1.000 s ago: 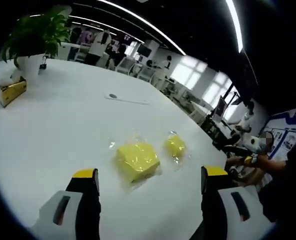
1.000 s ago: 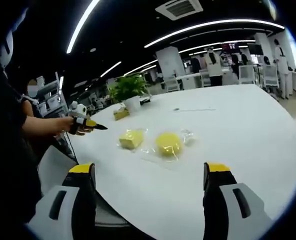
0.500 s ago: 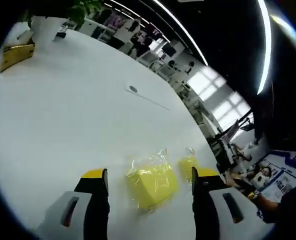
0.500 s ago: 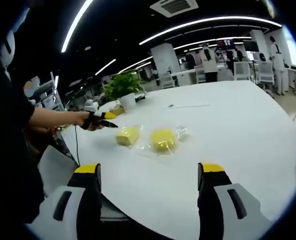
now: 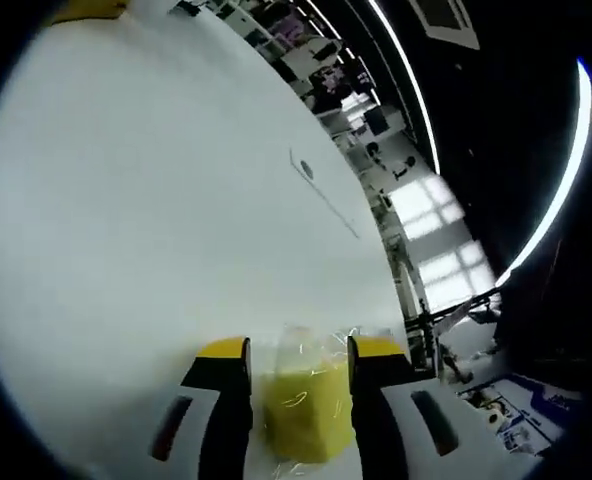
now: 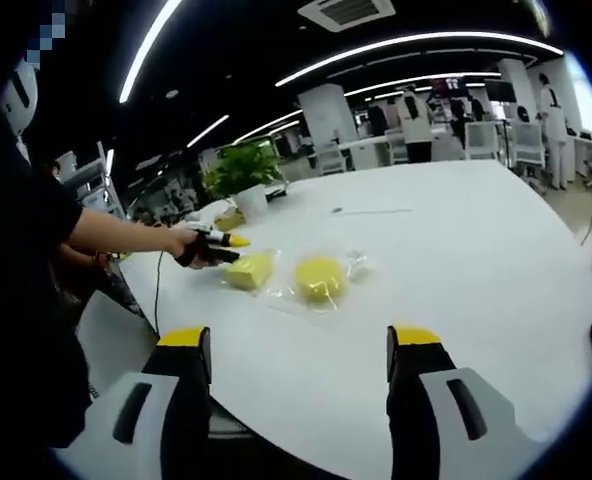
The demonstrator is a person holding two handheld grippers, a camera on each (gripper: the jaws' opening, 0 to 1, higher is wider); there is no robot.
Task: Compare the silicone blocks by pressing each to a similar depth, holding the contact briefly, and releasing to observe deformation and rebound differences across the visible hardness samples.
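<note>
Here we see the left gripper at the lower centre of the left gripper view, its yellow-tipped jaws straddling the square block — apparently touching its sides, though the glare of its crinkled plastic wrap hides real contact. We judge this the first squeeze. In the right gripper view the round block, a smooth dome, lies mid-frame on the white table, while the right gripper hangs spread wide, holding nothing — waiting.

Open-plan office: white table, potted plant, desks, ceiling light strips.
</note>
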